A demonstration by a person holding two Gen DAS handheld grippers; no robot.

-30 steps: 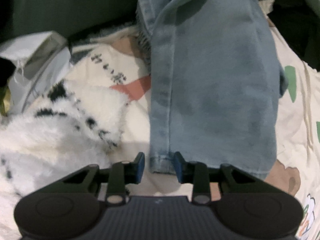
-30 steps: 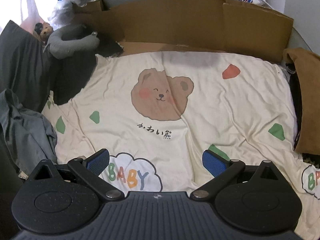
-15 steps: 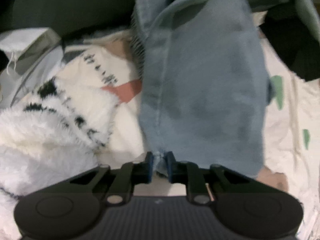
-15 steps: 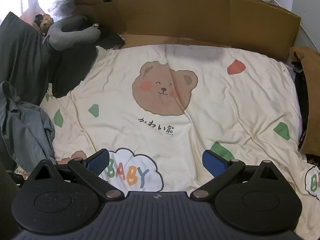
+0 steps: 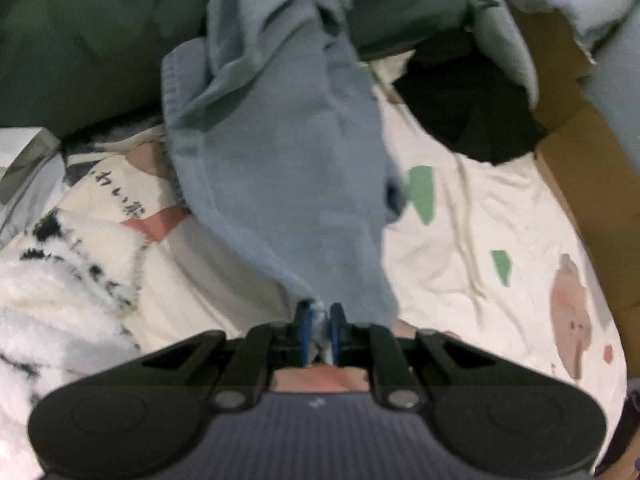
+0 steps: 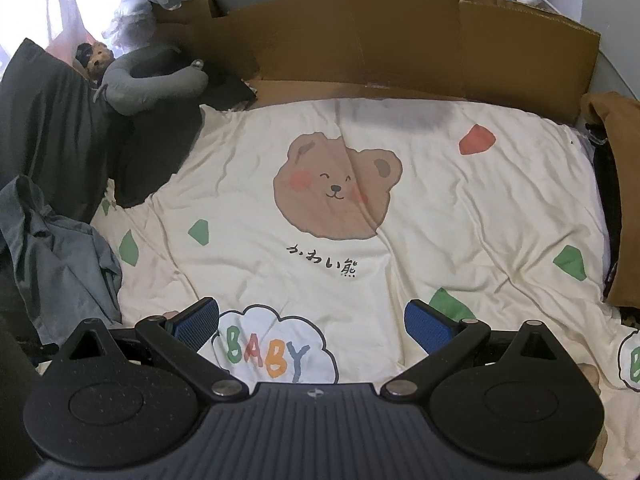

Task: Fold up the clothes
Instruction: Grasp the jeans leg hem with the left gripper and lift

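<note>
In the left wrist view a pair of light blue jeans (image 5: 288, 168) stretches from a clothes heap at the top down to my left gripper (image 5: 319, 334), which is shut on the hem of one leg. The leg hangs lifted and taut above the cream bear-print sheet (image 5: 472, 240). In the right wrist view my right gripper (image 6: 312, 326) stands open with nothing between its fingers, hovering over the "BABY" cloud print on the same sheet (image 6: 460, 216). The jeans do not show in that view.
A fluffy white garment with black spots (image 5: 60, 280) lies left of the jeans. Dark clothes (image 5: 464, 104) pile behind them. Brown cardboard (image 6: 400, 48) walls the bed's far side. A grey garment (image 6: 60, 256), a grey neck pillow (image 6: 148, 80) and a brown cloth (image 6: 620, 200) lie at the edges.
My left gripper closed from open onto the jeans hem, then lifted and pulled the leg, swinging the view rightward. My right gripper stayed open and drifted slightly.
</note>
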